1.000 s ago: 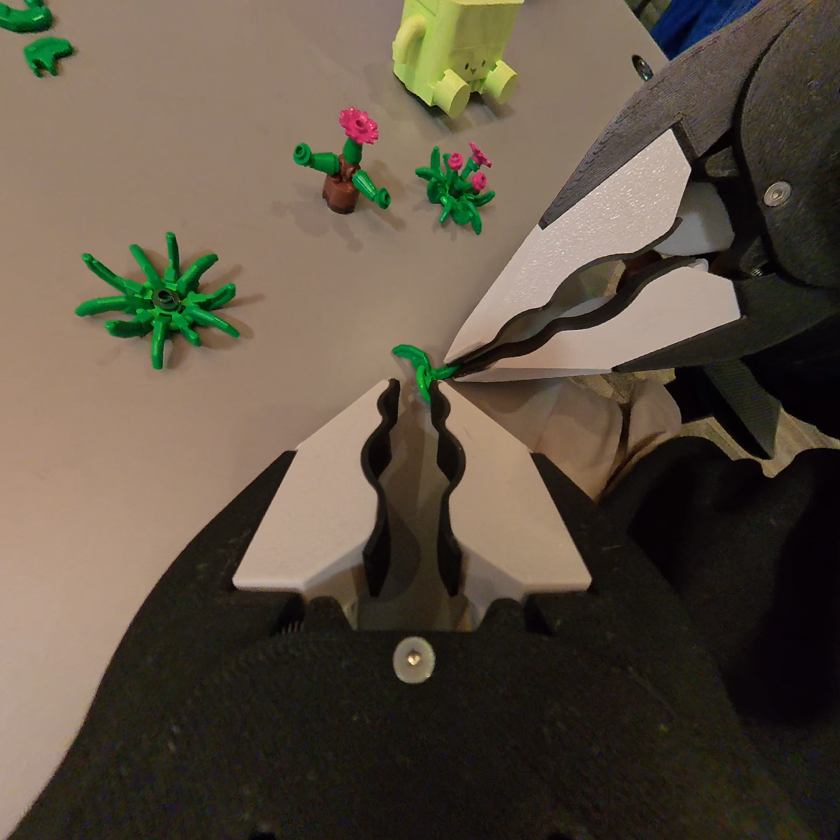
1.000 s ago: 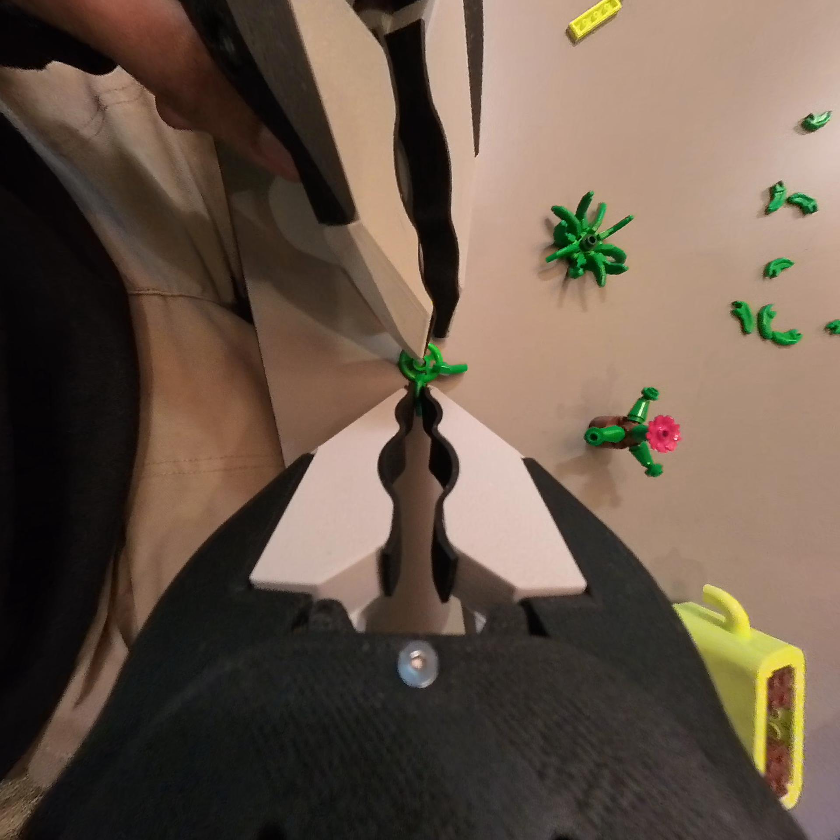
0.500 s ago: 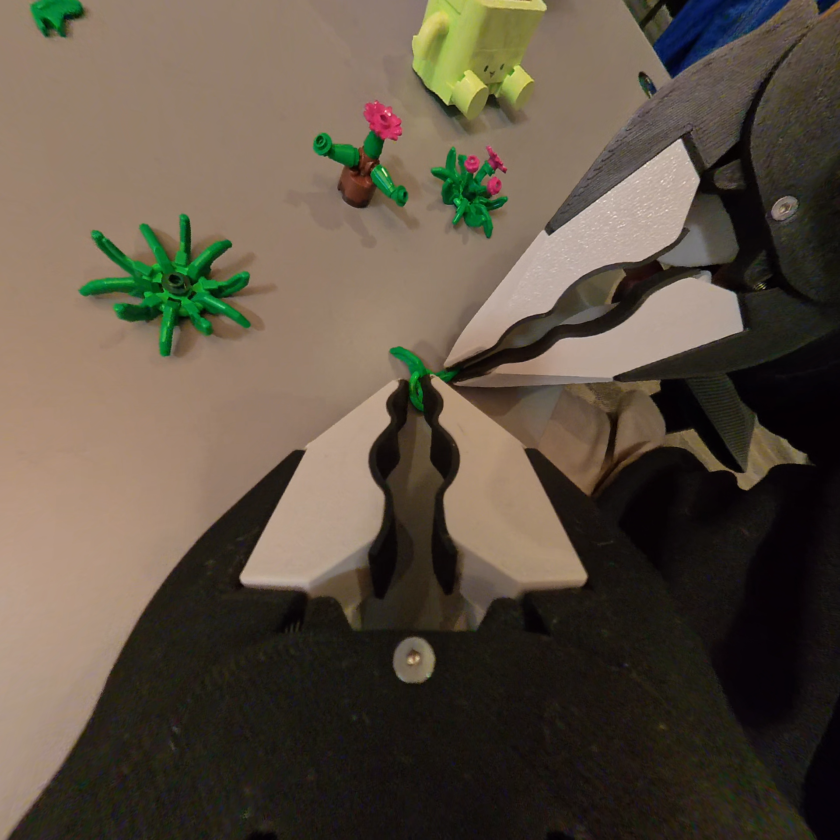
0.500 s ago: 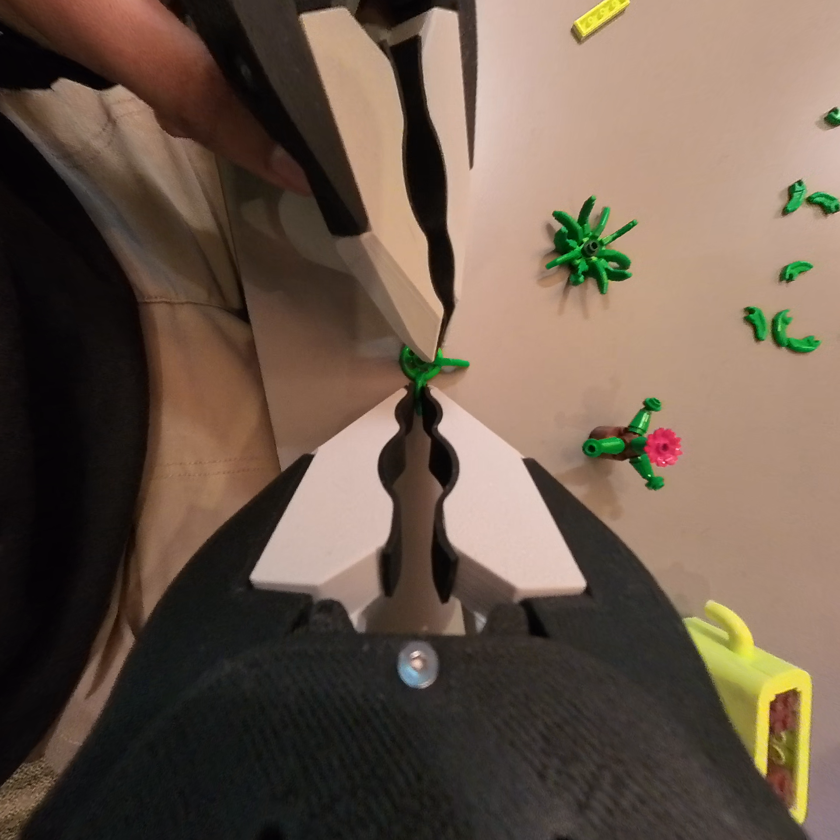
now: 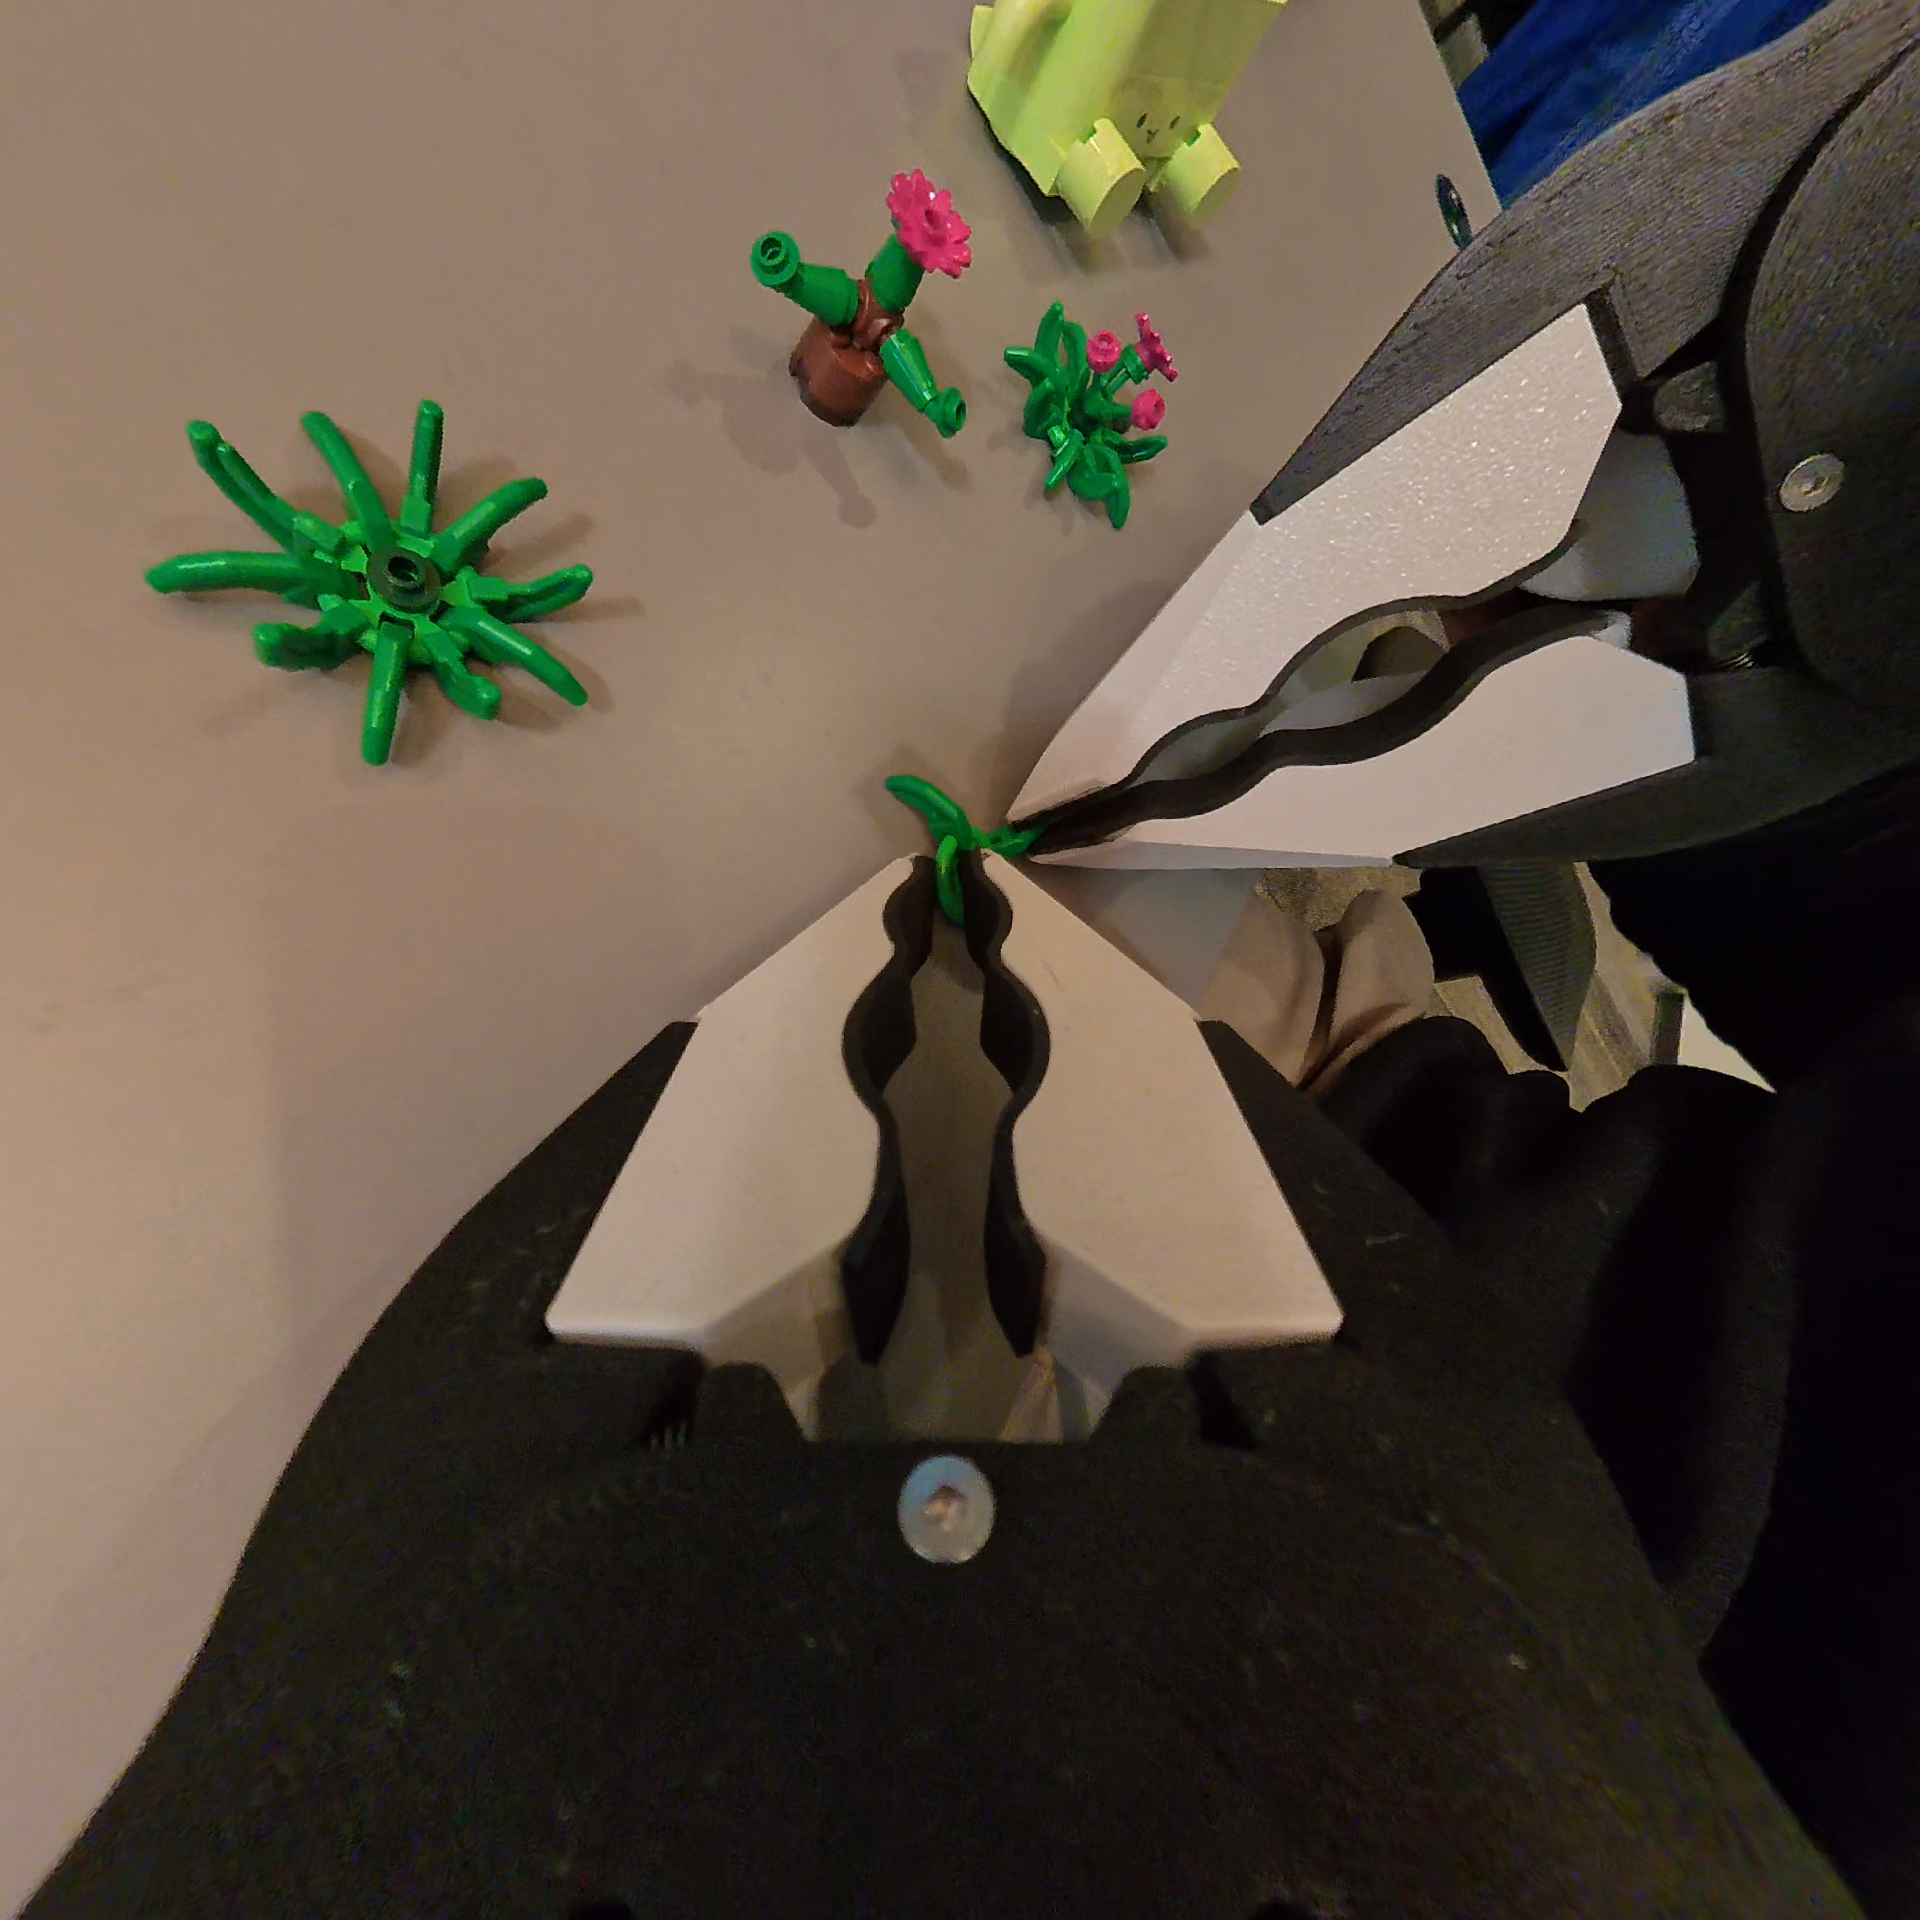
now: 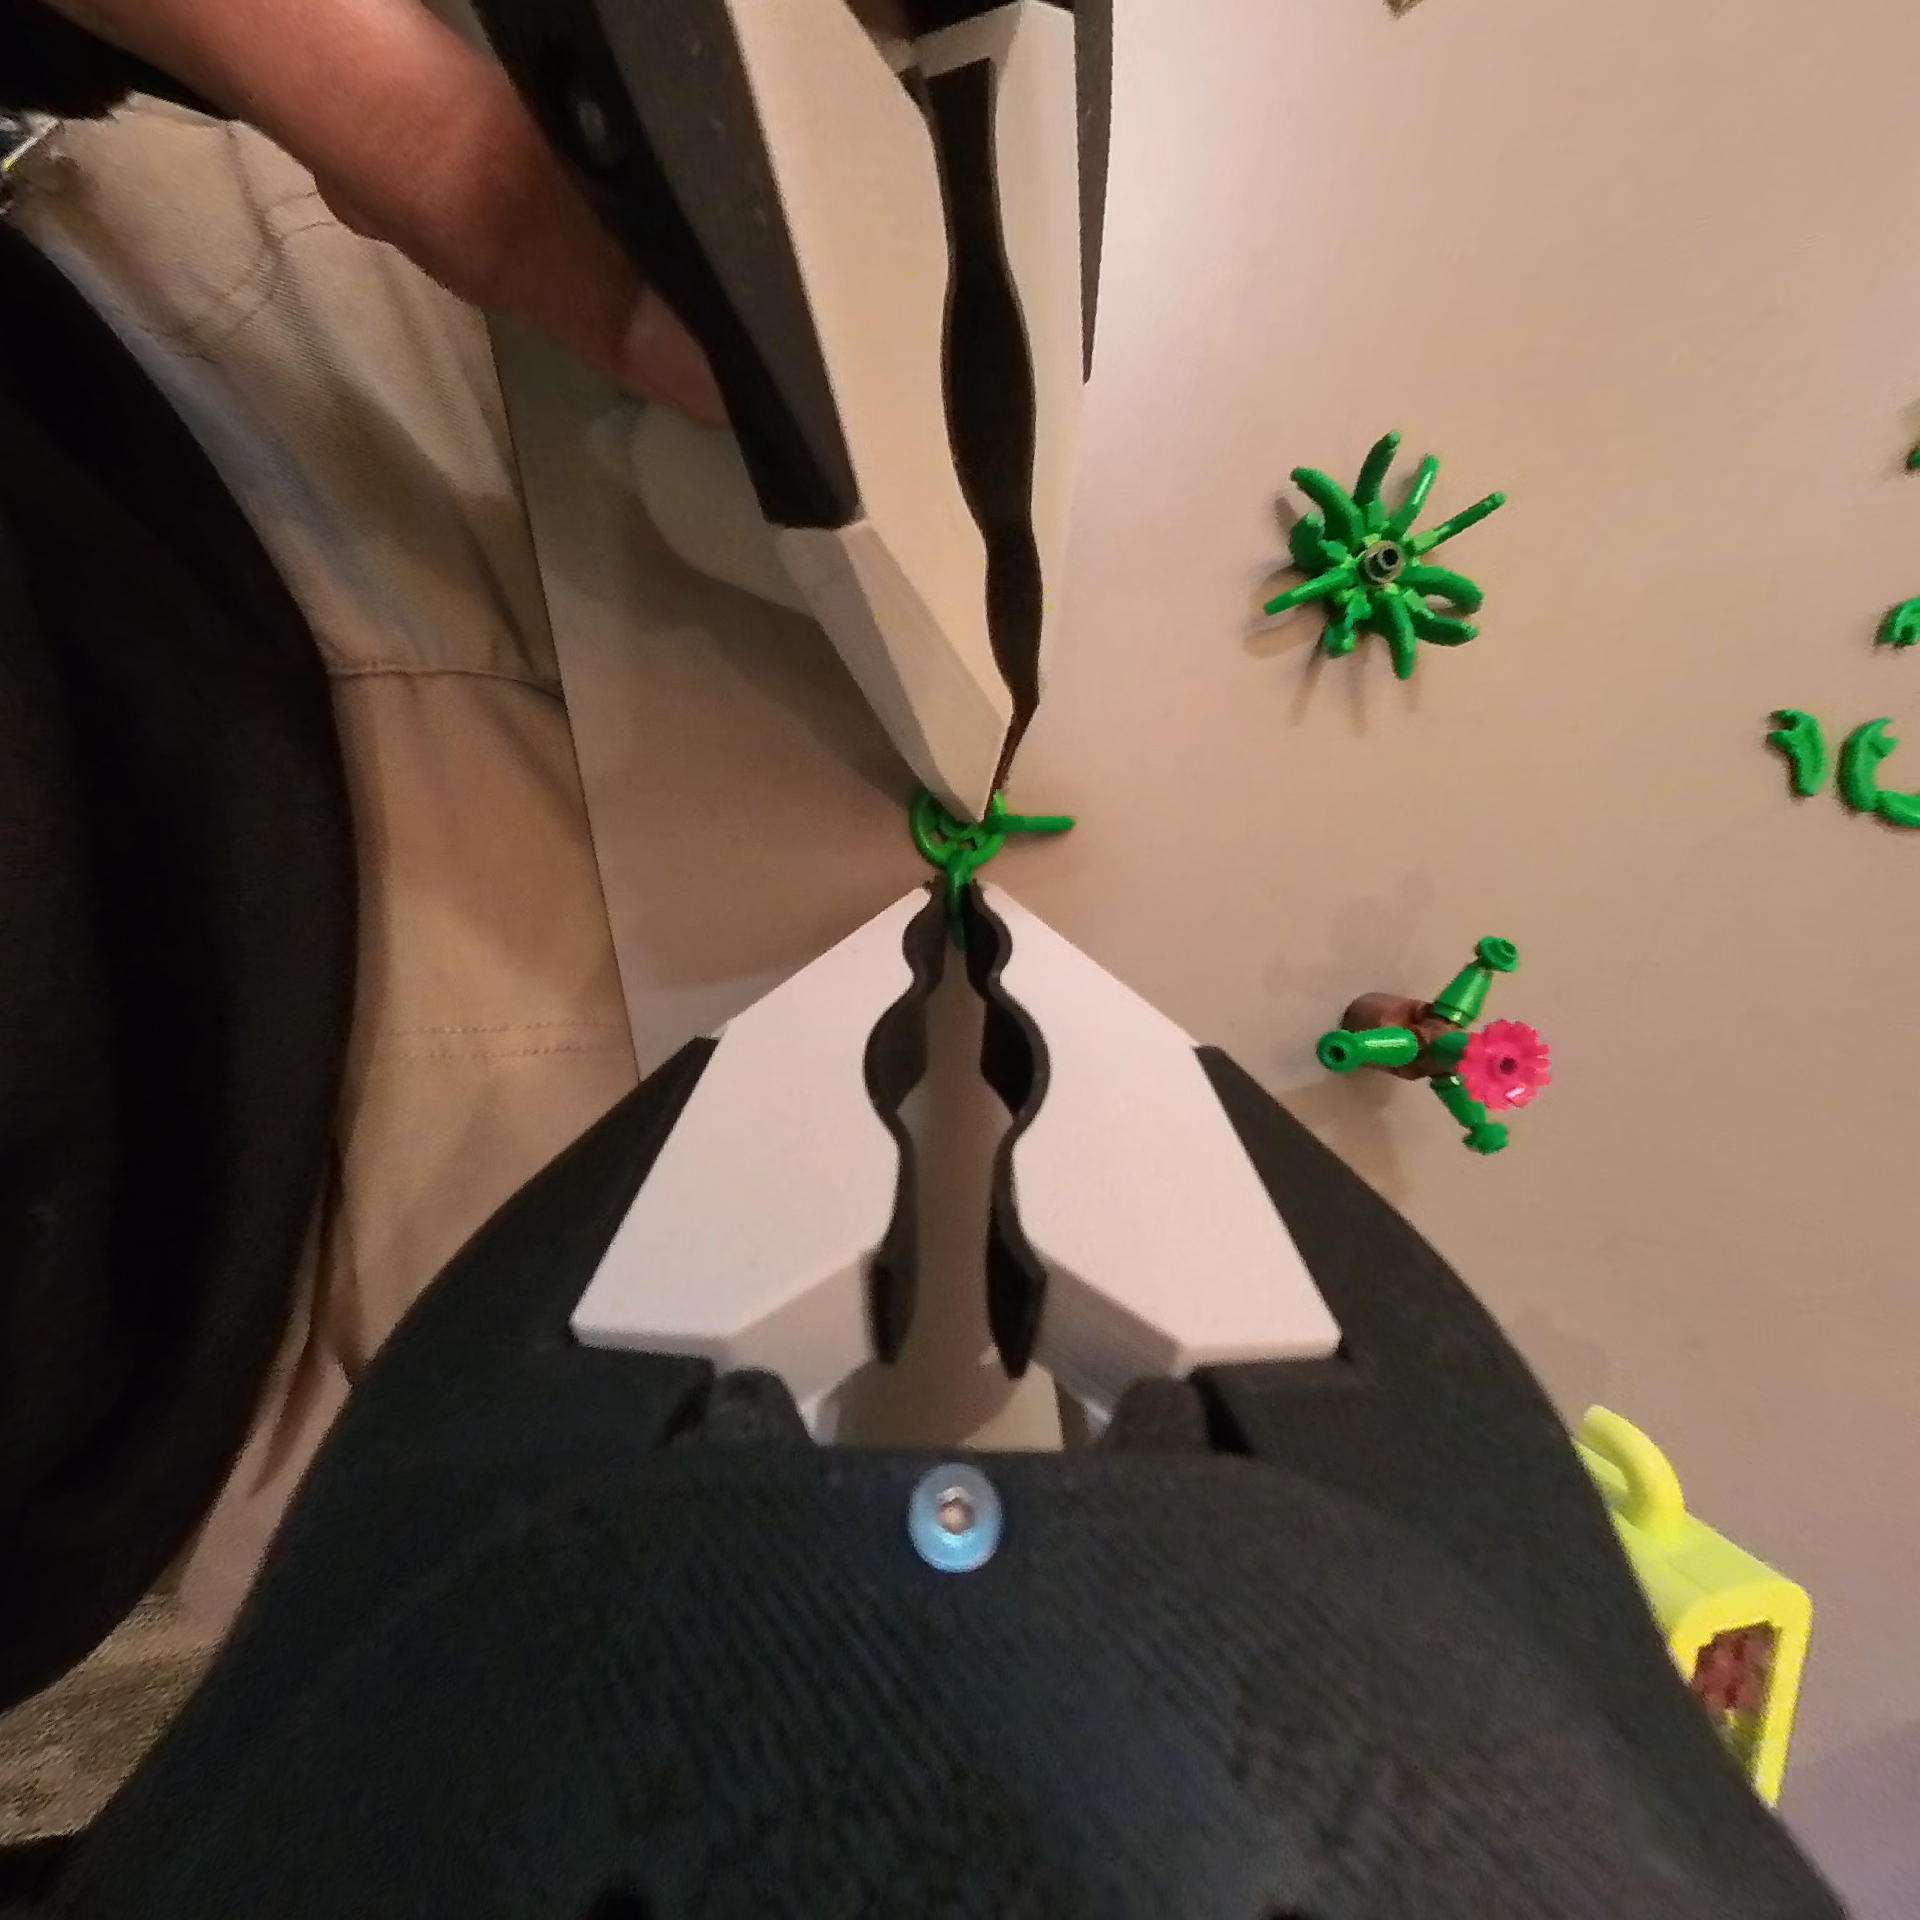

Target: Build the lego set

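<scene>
A small green leaf stem piece (image 5: 932, 809) is held in the air between both grippers, above the grey table's (image 5: 312, 1039) near edge. My left gripper (image 5: 952, 885) is shut on its lower loop. My right gripper (image 5: 1023, 837) comes in from the right and is shut on the piece's other end. In the right wrist view my right gripper (image 6: 954, 906) pinches the piece (image 6: 1031, 826) from below, and the left gripper (image 6: 992, 798) meets it from above. A built green spiky plant (image 5: 379, 587) lies on the table to the left.
A brown-potted plant with a pink flower (image 5: 868, 312), a small plant with pink buds (image 5: 1091, 416) and a lime green figure (image 5: 1122, 94) stand farther back. Loose green leaf pieces (image 6: 1849, 769) lie beyond the spiky plant (image 6: 1371, 566). A person's hand (image 6: 499, 197) holds the left gripper. Less than 4 cm separates the two grippers' tips. My left tips are roughly 9 cm from the built green spiky plant (image 5: 379, 587). The right camera catches it too, in the right wrist view (image 6: 1385, 544).
My left gripper's jaws, slightly apart a second ago, have closed on the green piece. Both grippers have drifted a little with the piece held between them.
</scene>
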Motion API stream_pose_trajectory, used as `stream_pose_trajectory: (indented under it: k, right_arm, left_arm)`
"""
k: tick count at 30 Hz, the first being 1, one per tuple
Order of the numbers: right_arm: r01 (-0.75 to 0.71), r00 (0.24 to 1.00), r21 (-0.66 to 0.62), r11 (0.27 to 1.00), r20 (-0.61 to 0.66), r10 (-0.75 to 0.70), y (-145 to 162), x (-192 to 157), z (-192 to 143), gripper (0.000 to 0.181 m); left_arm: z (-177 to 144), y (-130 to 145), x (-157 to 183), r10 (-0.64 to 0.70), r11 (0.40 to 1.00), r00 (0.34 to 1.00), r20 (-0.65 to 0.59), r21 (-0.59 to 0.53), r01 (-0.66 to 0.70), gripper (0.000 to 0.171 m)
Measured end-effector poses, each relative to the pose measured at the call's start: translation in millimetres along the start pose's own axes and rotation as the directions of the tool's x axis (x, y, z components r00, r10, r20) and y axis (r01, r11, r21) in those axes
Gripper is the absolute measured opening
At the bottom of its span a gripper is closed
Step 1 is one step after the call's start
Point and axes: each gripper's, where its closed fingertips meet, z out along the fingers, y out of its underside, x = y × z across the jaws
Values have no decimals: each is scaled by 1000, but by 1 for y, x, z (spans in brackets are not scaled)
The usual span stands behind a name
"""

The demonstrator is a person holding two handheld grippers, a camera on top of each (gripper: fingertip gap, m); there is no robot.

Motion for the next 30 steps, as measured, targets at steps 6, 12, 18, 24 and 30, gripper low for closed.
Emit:
stream_pose_trajectory:
  k: [6,12,18,24,30]
  right_arm:
    - [33,999,-15,999,5,-33,-1,1,0,1]
    - [104,994,-36,994,25,-103,-3,3,-1,1]
    - [192,981,-24,981,1,-192,-3,4,-1,0]
    - [376,921,-46,925,-87,-379,-1,4,1,0]
    - [381,924,-66,922,-19,-383,-1,5,2,0]
  left_arm:
    - [0,0,0,19,1000,1000,3,-7,-19,7]
    - [0,0,0,19,1000,1000,-4,-6,-19,7]
    - [0,0,0,8,1000,1000,-23,0,-8,7]
    - [0,0,0,-2,1000,999,-37,2,2,7]
    - [0,0,0,-6,1000,999,-37,1,6,8]
